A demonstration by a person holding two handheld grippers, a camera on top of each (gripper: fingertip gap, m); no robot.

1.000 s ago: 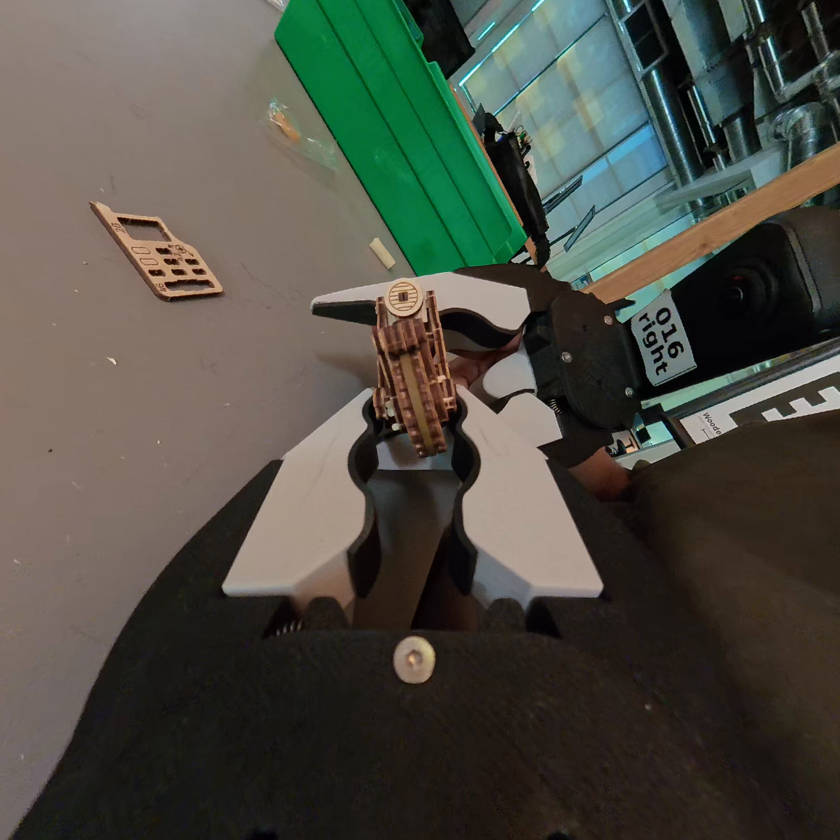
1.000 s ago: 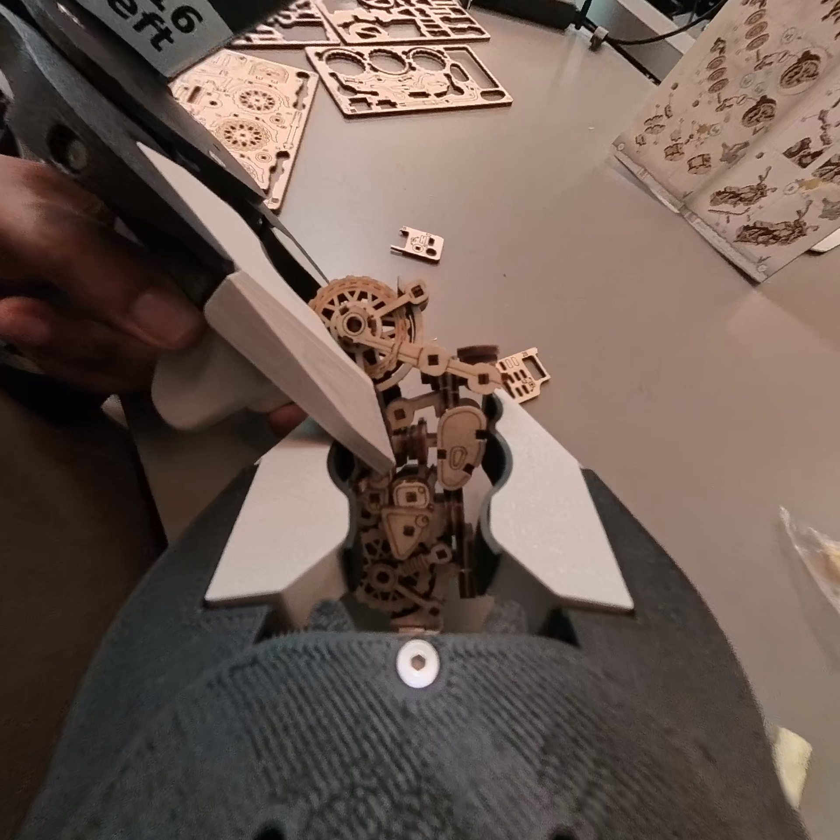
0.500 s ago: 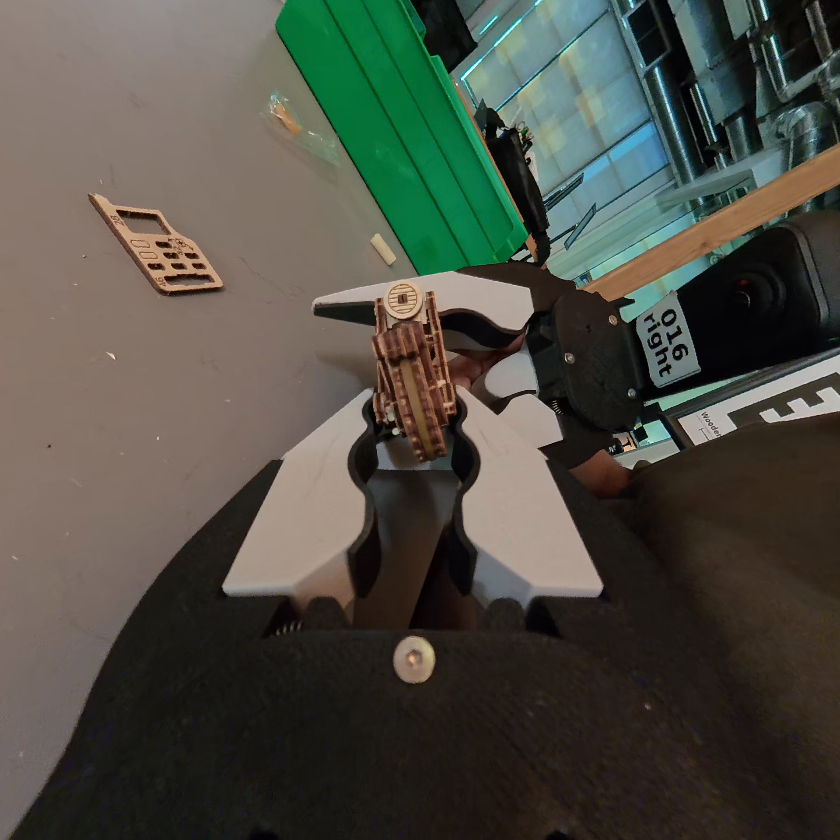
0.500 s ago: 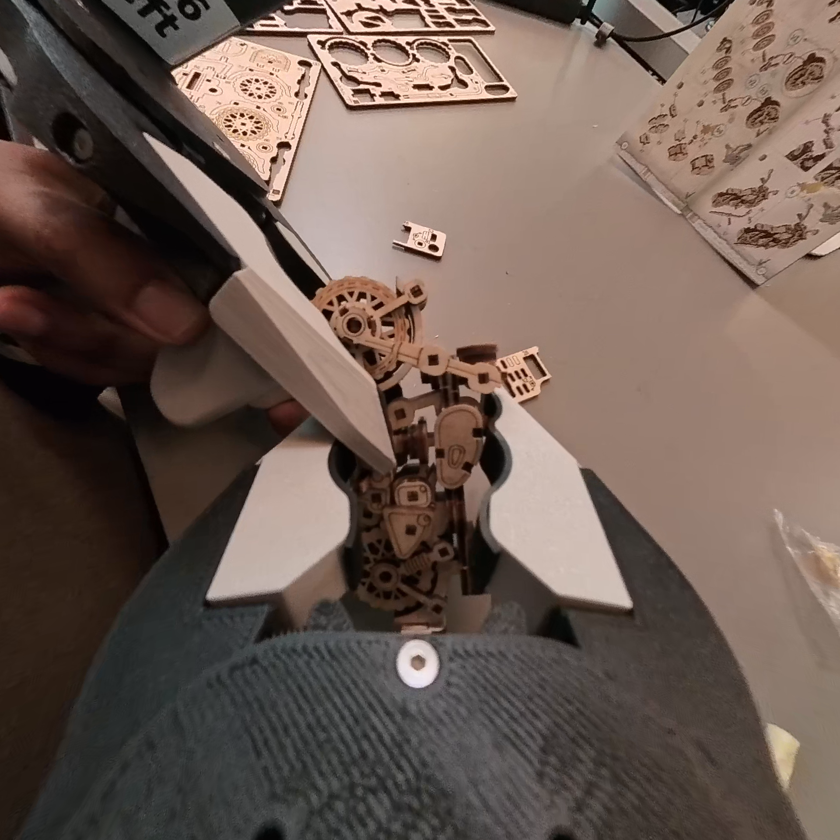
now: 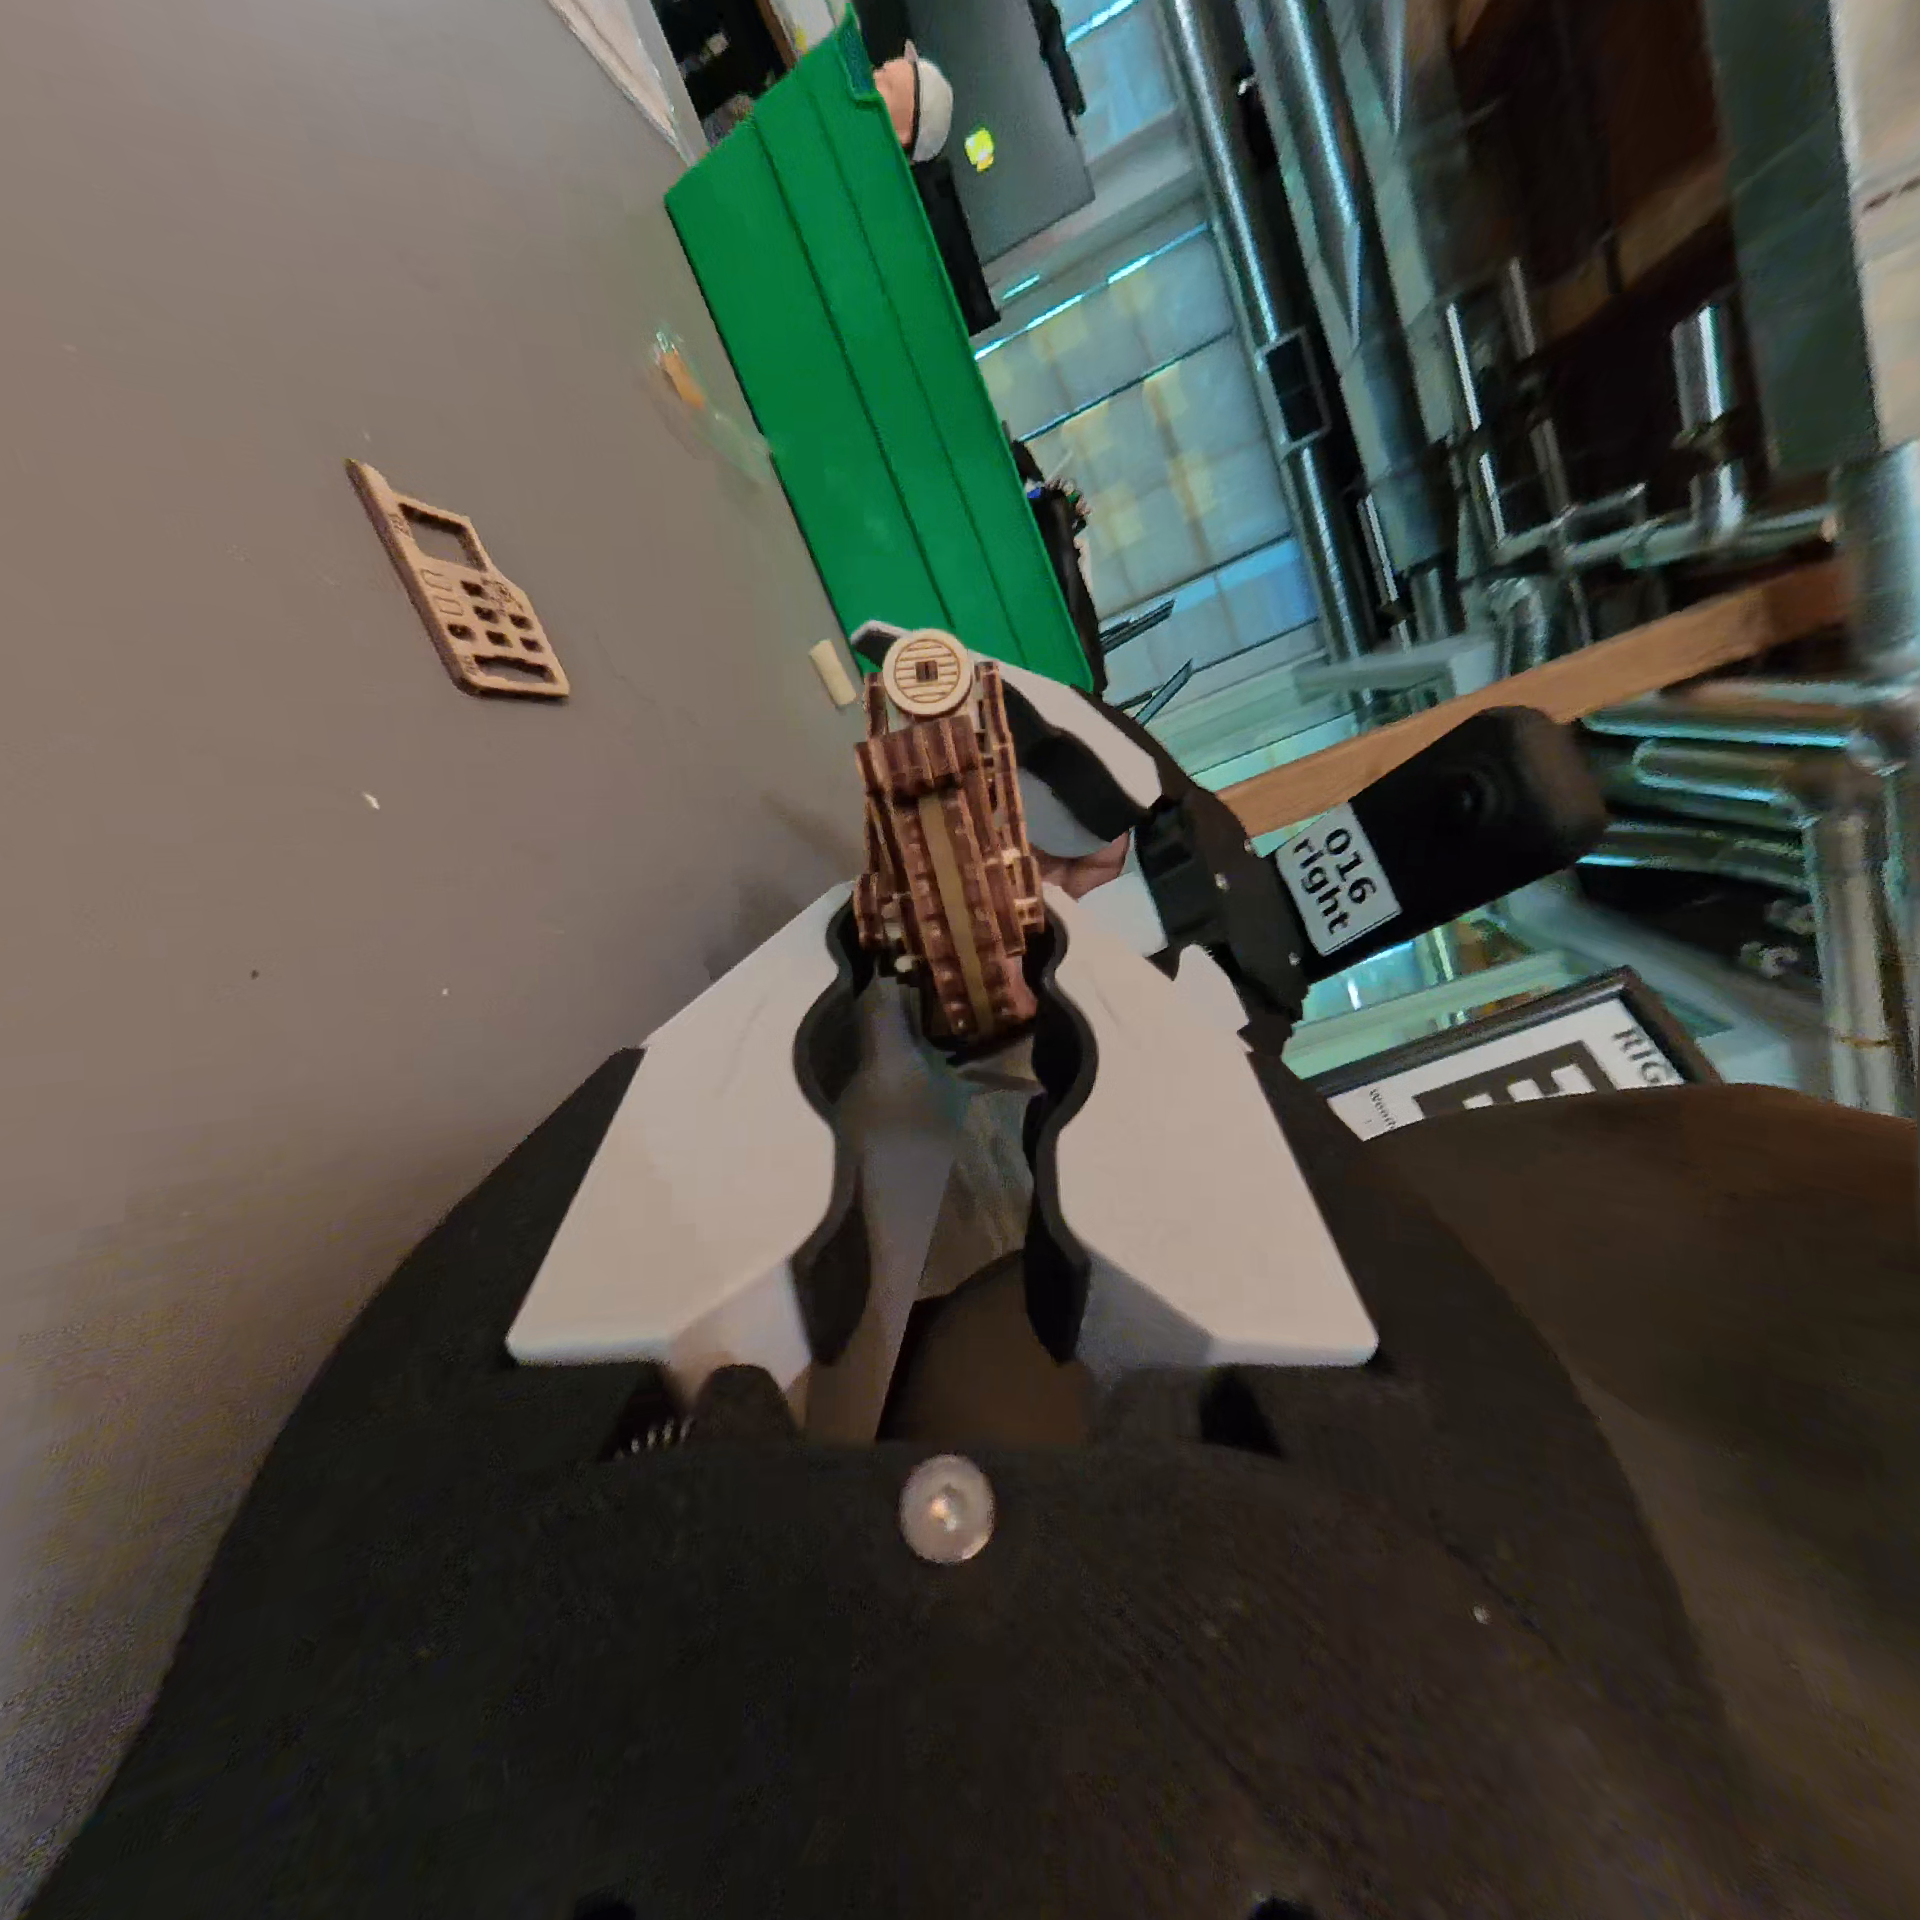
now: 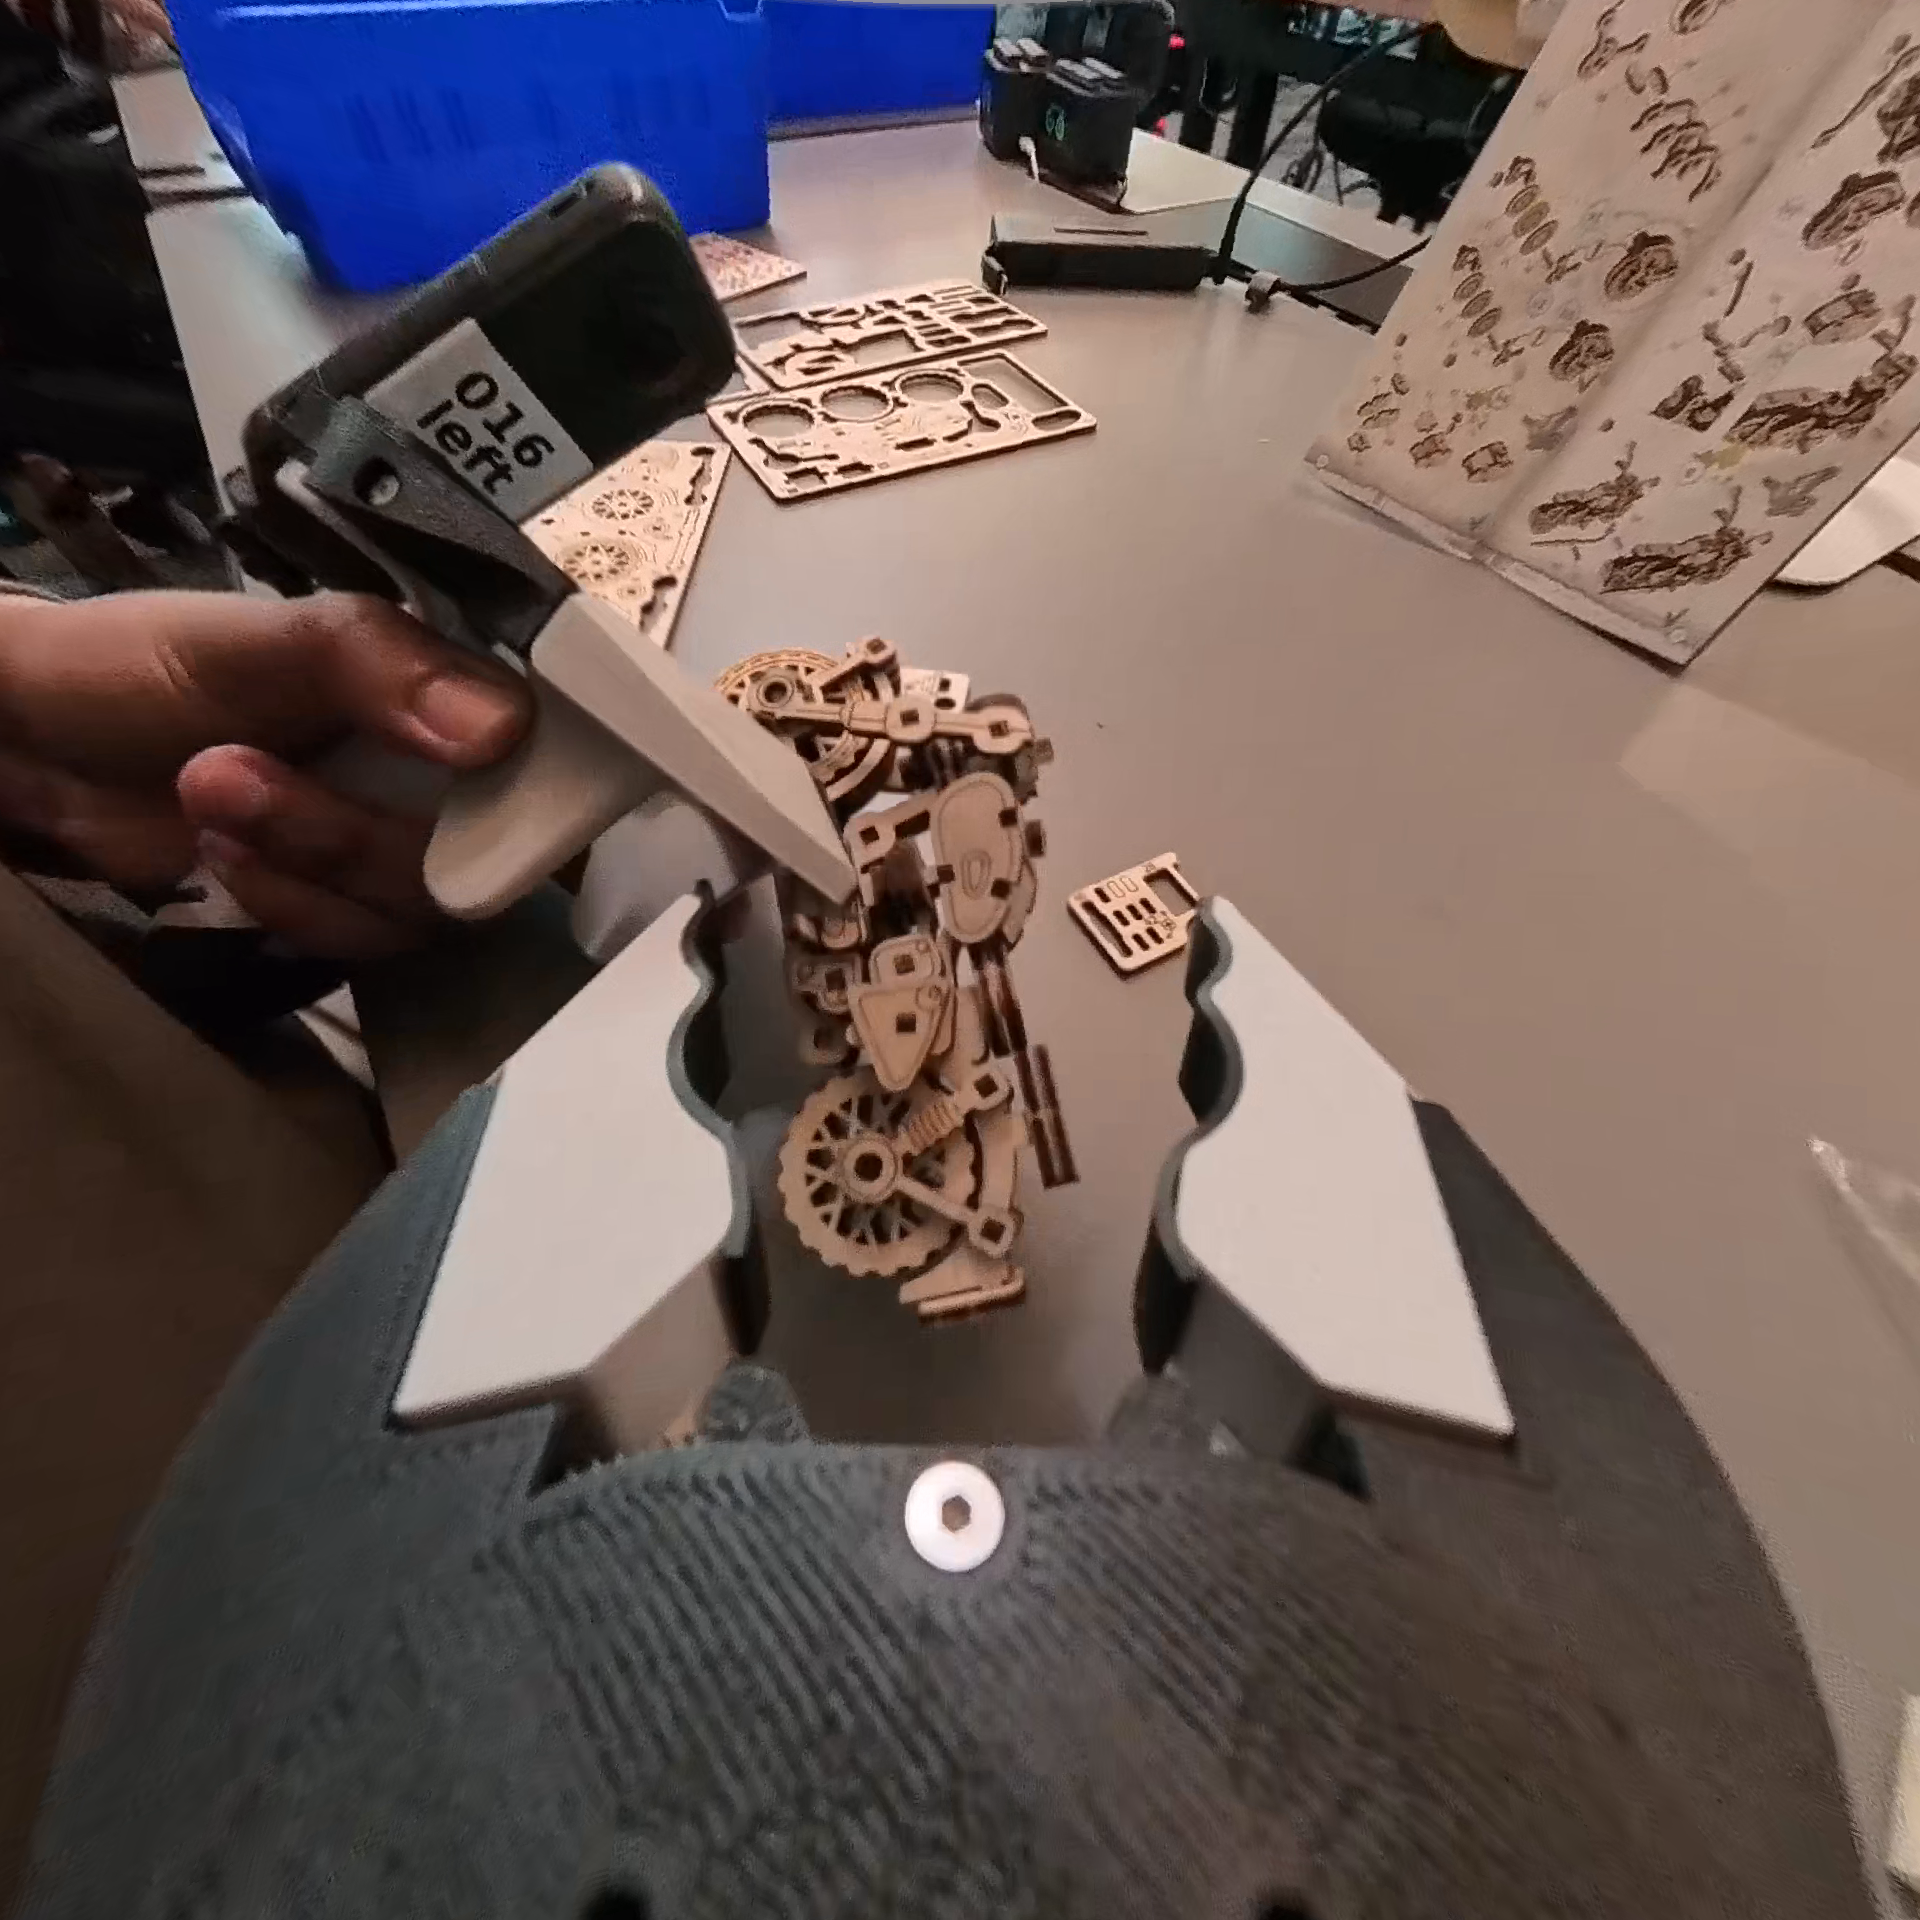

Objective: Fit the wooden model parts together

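A wooden motorcycle model (image 6: 914, 997) with gear wheels hangs upright above the grey table (image 6: 1351, 831). My left gripper (image 5: 945, 935) is shut on its middle; in the right wrist view the left gripper (image 6: 821, 883) comes in from the left, held by a hand. My right gripper (image 6: 951, 914) is open, with its fingers wide apart on either side of the model and not touching it. One of the right gripper's fingers (image 5: 1081, 748) shows behind the model in the left wrist view.
A small wooden fret piece (image 6: 1138, 914) lies on the table behind the model, also in the left wrist view (image 5: 462, 582). Wooden part sheets (image 6: 904, 416) and a blue bin (image 6: 499, 125) are farther back. An instruction sheet (image 6: 1662, 364) stands right. A green bin (image 5: 862, 416) sits far off. My left and right fingertips are right by each other. Between my right fingertips and the small wooden fret piece (image 6: 1138, 914) there is roughly 7 cm. It is also in sight in the left wrist view (image 5: 508, 617).
My right gripper has opened, let go of the model and drawn back. My left gripper still holds the model, which now shows its lower wheel.
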